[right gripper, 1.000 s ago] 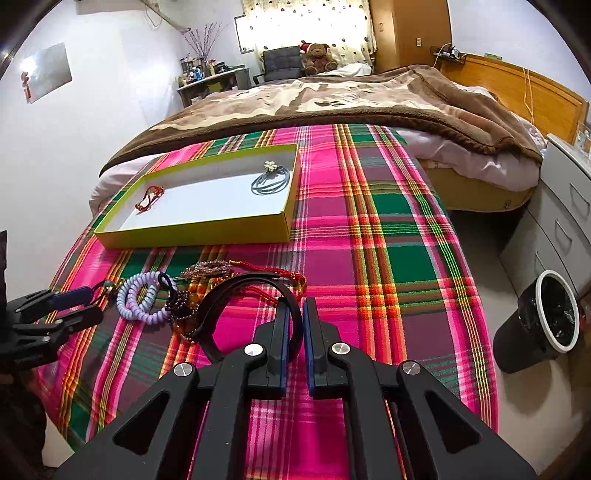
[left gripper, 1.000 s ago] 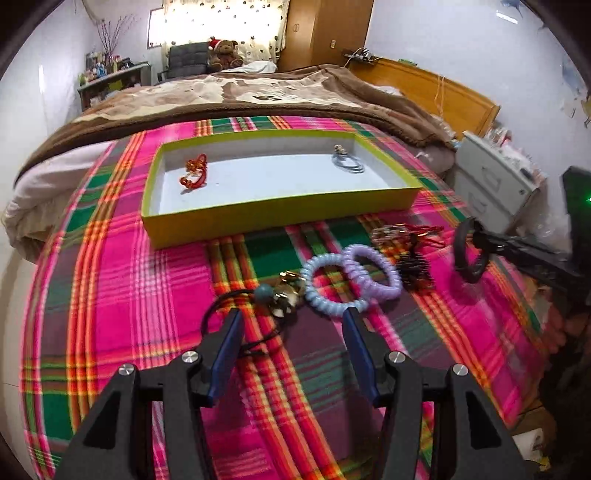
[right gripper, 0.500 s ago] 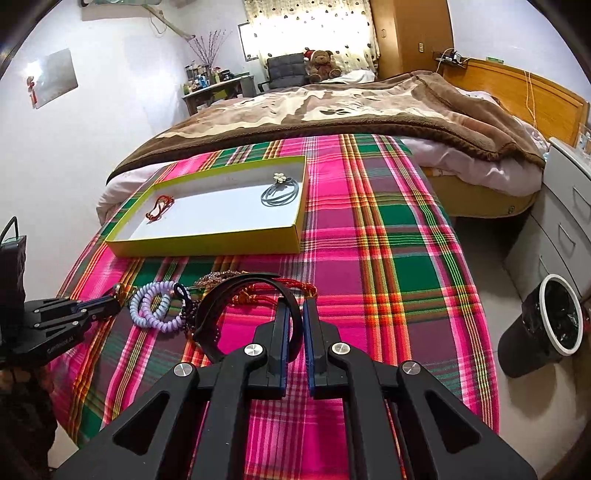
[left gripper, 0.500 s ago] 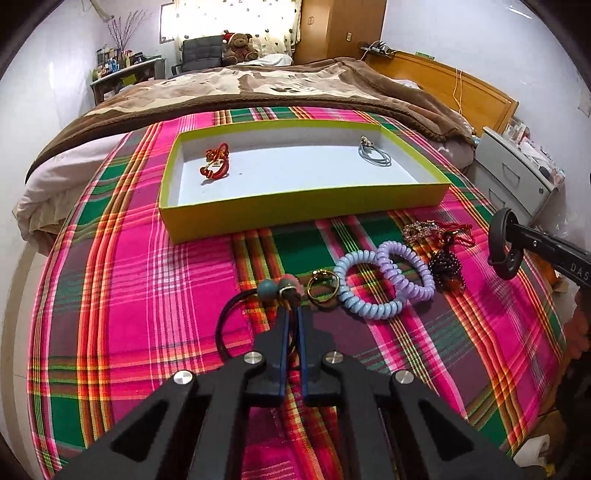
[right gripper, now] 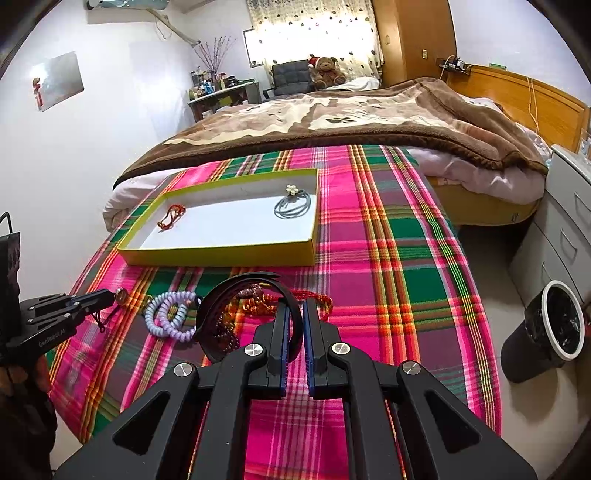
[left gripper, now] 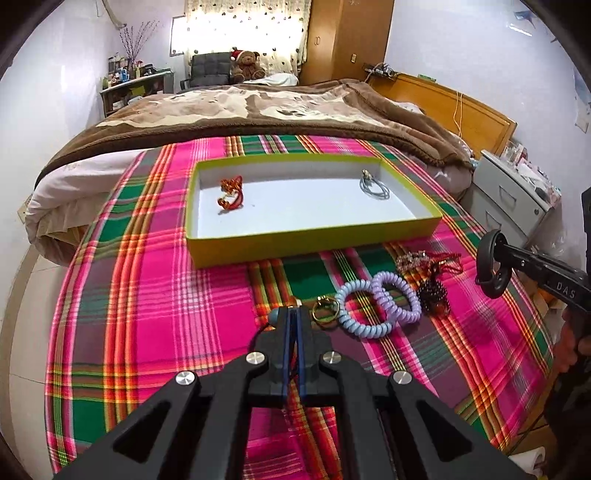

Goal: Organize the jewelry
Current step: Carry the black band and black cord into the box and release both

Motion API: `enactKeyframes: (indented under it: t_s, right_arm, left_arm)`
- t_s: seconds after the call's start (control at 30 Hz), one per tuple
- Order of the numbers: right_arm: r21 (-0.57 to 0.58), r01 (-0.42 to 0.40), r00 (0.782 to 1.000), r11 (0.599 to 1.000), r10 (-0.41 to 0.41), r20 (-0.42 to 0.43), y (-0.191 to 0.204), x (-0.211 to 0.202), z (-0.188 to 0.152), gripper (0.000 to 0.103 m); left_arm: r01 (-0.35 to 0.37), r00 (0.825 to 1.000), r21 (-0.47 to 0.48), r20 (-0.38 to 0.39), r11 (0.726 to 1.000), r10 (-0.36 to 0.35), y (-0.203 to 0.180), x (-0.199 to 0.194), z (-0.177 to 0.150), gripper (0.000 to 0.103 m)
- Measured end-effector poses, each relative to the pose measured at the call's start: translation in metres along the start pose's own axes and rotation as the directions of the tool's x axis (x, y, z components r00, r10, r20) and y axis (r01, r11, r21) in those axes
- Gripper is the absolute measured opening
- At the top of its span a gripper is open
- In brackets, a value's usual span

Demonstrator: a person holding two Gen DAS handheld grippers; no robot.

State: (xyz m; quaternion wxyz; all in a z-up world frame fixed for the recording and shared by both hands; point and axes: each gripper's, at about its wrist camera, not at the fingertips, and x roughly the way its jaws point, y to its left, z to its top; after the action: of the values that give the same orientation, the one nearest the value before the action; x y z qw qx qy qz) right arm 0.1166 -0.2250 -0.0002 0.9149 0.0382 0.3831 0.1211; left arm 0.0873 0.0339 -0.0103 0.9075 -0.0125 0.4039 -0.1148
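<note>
The left gripper (left gripper: 292,318) is clamped on a black cord with beads (left gripper: 274,316), while the right gripper (right gripper: 294,308) pinches a black plastic headband (right gripper: 236,286).

I am getting bright, even daylight in both wrist views, coming through the curtained window (left gripper: 236,35) at the far wall, which is blowing out to near white. The pale walls are reflecting it softly, so shadows on the plaid blanket (left gripper: 155,295) are staying faint. The fisheye is bending the room hard at the borders, and dark corners are vignetting each frame. Far furniture is looking soft; the near black gripper bodies are reading as flat dark masses.
</note>
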Motion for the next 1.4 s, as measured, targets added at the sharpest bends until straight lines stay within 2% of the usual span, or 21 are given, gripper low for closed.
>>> enactKeyframes:
  t_s: [0.17,0.23,0.37,0.53,0.7,0.77,0.83,0.87,1.0,1.1,1.17,1.2,1.23,1.3,1.4]
  right_arm:
    - [0.003,-0.005,1.000,1.000,0.005,0.008,0.002,-0.003,0.001,0.007]
    - [0.005,-0.005,1.000,1.000,0.005,0.012,0.002,-0.004,0.001,0.007]
    - [0.008,-0.005,1.000,1.000,0.005,0.017,0.003,-0.005,0.002,0.007]
    - [0.009,-0.011,0.999,1.000,0.011,0.036,0.005,-0.010,0.007,0.007]
    - [0.015,-0.015,0.999,1.000,0.014,0.037,0.006,-0.008,0.010,0.007]
    - [0.013,-0.014,0.999,1.000,0.013,0.033,0.006,-0.006,0.009,0.007]
    - [0.016,-0.014,1.000,1.000,0.013,0.026,0.005,-0.005,0.009,0.007]
    - [0.019,-0.016,1.000,1.000,0.015,0.023,0.004,-0.005,0.008,0.007]
    - [0.013,-0.014,1.000,1.000,0.014,0.022,0.004,-0.004,0.010,0.007]
    - [0.016,-0.016,1.000,1.000,0.016,0.022,0.004,-0.003,0.011,0.007]
    - [0.018,-0.019,1.000,1.000,0.019,0.022,0.005,-0.003,0.012,0.007]
    - [0.017,-0.020,1.000,1.000,0.020,0.021,0.006,-0.002,0.012,0.007]
    - [0.015,-0.021,1.000,1.000,0.021,0.021,0.007,-0.002,0.012,0.007]
    - [0.012,-0.025,0.999,1.000,0.025,0.020,0.009,0.000,0.013,0.007]
    - [0.009,-0.029,0.999,1.000,0.029,0.019,0.011,0.001,0.015,0.007]
  left_arm:
    - [0.015,1.000,-0.022,-0.012,1.000,-0.016,0.006,0.000,-0.003,0.003]
    - [-0.001,1.000,-0.020,-0.014,1.000,0.000,0.008,0.000,-0.006,0.003]
    - [0.007,0.999,-0.064,0.035,0.998,-0.004,0.017,-0.013,0.001,0.003]
    - [-0.012,0.997,-0.045,0.076,0.999,0.016,0.024,-0.027,0.014,0.003]
    - [0.025,1.000,-0.022,0.006,0.999,-0.025,0.021,-0.008,0.010,0.004]
    - [0.055,0.998,-0.023,-0.014,0.998,-0.056,0.017,0.000,0.005,0.012]
    - [0.048,0.998,-0.026,-0.029,0.999,-0.049,0.015,0.011,0.003,0.042]
    - [0.043,0.998,-0.031,-0.040,0.999,-0.044,0.016,0.015,0.003,0.043]
    - [0.041,0.997,-0.026,-0.066,0.999,-0.043,0.016,0.028,0.006,0.043]
    - [0.005,0.993,0.021,-0.119,1.000,-0.003,0.010,0.040,0.003,0.043]
    - [-0.006,0.994,0.042,-0.112,0.999,0.011,0.007,0.041,0.004,0.043]
    - [-0.012,0.994,0.045,-0.112,0.999,0.017,0.007,0.041,0.004,0.037]
    - [-0.013,0.994,0.046,-0.111,0.999,0.018,0.007,0.041,0.004,0.024]
    - [-0.012,0.994,0.041,-0.111,0.999,0.016,0.008,0.040,0.005,0.011]
    - [-0.005,0.995,0.043,-0.104,0.999,0.009,0.010,0.036,0.005,0.011]
